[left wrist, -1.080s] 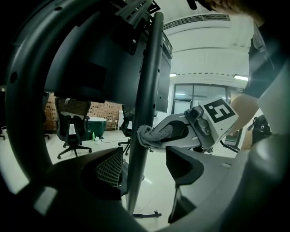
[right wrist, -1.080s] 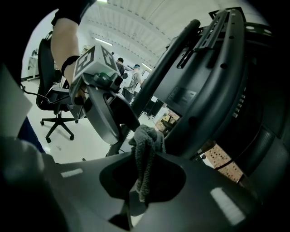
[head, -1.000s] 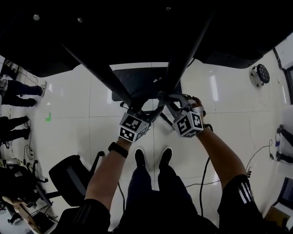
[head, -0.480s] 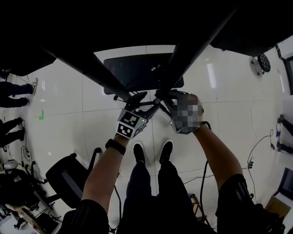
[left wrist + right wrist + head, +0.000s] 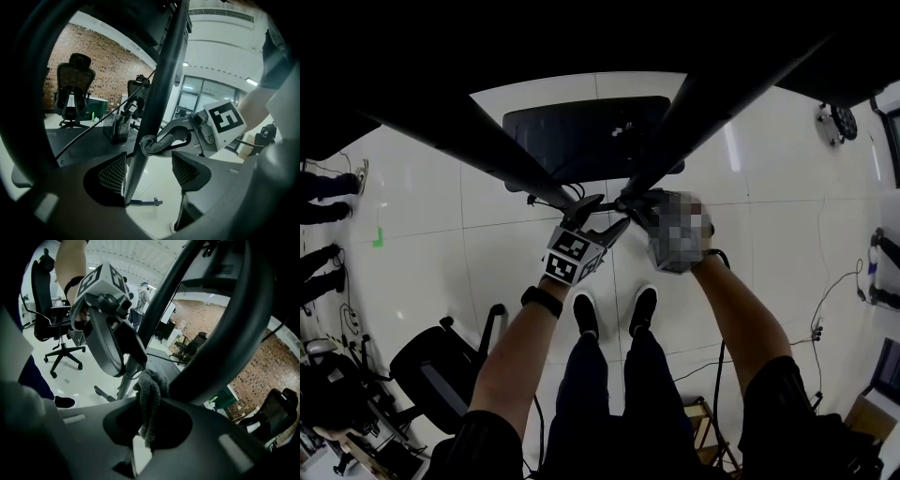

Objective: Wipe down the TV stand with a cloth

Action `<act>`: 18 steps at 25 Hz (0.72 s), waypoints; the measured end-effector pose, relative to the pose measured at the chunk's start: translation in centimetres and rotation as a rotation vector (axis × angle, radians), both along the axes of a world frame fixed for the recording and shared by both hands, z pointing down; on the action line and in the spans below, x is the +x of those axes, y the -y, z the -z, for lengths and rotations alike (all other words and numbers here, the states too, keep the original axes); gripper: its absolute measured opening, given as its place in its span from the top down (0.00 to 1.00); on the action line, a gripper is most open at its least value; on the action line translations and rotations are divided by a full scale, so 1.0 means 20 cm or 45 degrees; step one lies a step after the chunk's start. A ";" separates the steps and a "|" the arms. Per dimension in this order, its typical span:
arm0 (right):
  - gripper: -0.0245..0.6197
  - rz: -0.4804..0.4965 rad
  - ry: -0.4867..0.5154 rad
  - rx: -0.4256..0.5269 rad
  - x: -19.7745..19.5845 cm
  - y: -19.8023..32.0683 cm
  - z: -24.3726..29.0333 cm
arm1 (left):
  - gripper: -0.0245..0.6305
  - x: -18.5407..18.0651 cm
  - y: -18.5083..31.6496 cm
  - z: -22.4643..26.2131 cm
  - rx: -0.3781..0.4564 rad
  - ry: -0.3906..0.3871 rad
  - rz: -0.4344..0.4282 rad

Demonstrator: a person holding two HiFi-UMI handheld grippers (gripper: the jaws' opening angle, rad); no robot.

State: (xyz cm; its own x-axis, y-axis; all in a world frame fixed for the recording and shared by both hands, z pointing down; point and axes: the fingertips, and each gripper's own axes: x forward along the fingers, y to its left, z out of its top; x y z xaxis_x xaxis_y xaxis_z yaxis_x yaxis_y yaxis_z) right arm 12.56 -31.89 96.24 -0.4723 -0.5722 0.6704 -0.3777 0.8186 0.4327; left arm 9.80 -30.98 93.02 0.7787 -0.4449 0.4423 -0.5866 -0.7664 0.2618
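Cloth [image 5: 151, 390] in outstretched right gripper [image 5: 150, 423]

I count a left gripper [image 5: 149, 171] and a right gripper [image 5: 147, 420], one cloth [image 5: 150, 390], two stand poles [image 5: 502, 164] [image 5: 708, 108], one base plate [image 5: 581, 141], and one chair [image 5: 431, 370] at seven o'clock.

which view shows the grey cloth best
The right gripper view: the grey cloth hangs large between its jaws. The left gripper view shows it small, bunched against the dark stand pole. The head view hides it.

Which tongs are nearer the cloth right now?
Right. The right tongs are shut on the cloth; the left tongs stand open by the pole, apart from the cloth.
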 end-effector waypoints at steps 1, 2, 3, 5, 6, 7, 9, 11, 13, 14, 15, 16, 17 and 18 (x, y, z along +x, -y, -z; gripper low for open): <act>0.92 -0.007 -0.006 -0.012 0.00 0.00 -0.03 | 0.46 0.01 0.00 -0.03 -0.011 0.000 -0.003; 0.92 -0.018 -0.009 -0.025 0.00 0.00 -0.05 | 0.46 0.01 -0.01 -0.05 -0.026 -0.001 -0.008; 0.92 -0.033 -0.010 -0.038 0.00 0.00 -0.07 | 0.46 0.02 -0.02 -0.07 -0.047 -0.005 -0.015; 0.92 -0.060 -0.015 -0.068 0.00 0.01 -0.13 | 0.46 0.03 -0.02 -0.10 -0.077 -0.014 -0.029; 0.92 -0.071 -0.015 -0.082 0.01 0.01 -0.16 | 0.46 0.03 -0.02 -0.11 -0.077 -0.014 -0.032; 0.92 -0.084 -0.008 -0.097 0.02 0.01 -0.18 | 0.46 0.03 -0.02 -0.11 -0.071 -0.012 -0.033; 0.92 -0.115 0.033 -0.125 0.01 -0.02 -0.16 | 0.46 0.02 -0.04 -0.10 -0.077 -0.019 -0.037; 0.92 -0.158 0.107 -0.140 0.00 -0.05 -0.08 | 0.46 0.00 -0.06 -0.04 -0.069 -0.030 -0.042; 0.92 -0.216 0.200 -0.134 -0.02 -0.09 0.07 | 0.46 -0.02 -0.06 0.07 -0.022 -0.043 -0.044; 0.92 -0.253 0.253 -0.122 -0.02 -0.10 0.17 | 0.46 -0.03 -0.07 0.14 0.006 -0.057 -0.048; 0.92 -0.293 0.309 -0.111 -0.02 -0.12 0.27 | 0.46 -0.04 -0.08 0.24 0.032 -0.076 -0.054; 0.92 -0.325 0.368 -0.103 -0.02 -0.15 0.38 | 0.46 -0.06 -0.10 0.34 0.061 -0.099 -0.061; 0.92 -0.343 0.424 -0.094 -0.03 -0.18 0.50 | 0.46 -0.08 -0.12 0.45 0.097 -0.120 -0.069; 0.92 -0.348 0.474 -0.080 -0.05 -0.22 0.62 | 0.46 -0.10 -0.14 0.57 0.134 -0.138 -0.079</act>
State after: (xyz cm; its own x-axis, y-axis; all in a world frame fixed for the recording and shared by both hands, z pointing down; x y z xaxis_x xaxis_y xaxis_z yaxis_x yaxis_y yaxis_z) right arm 11.53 -27.58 83.77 -0.5250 -0.6728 0.5212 -0.7035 0.6877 0.1792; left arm 7.75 -28.15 81.71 0.8467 -0.4341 0.3075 -0.5100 -0.8268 0.2372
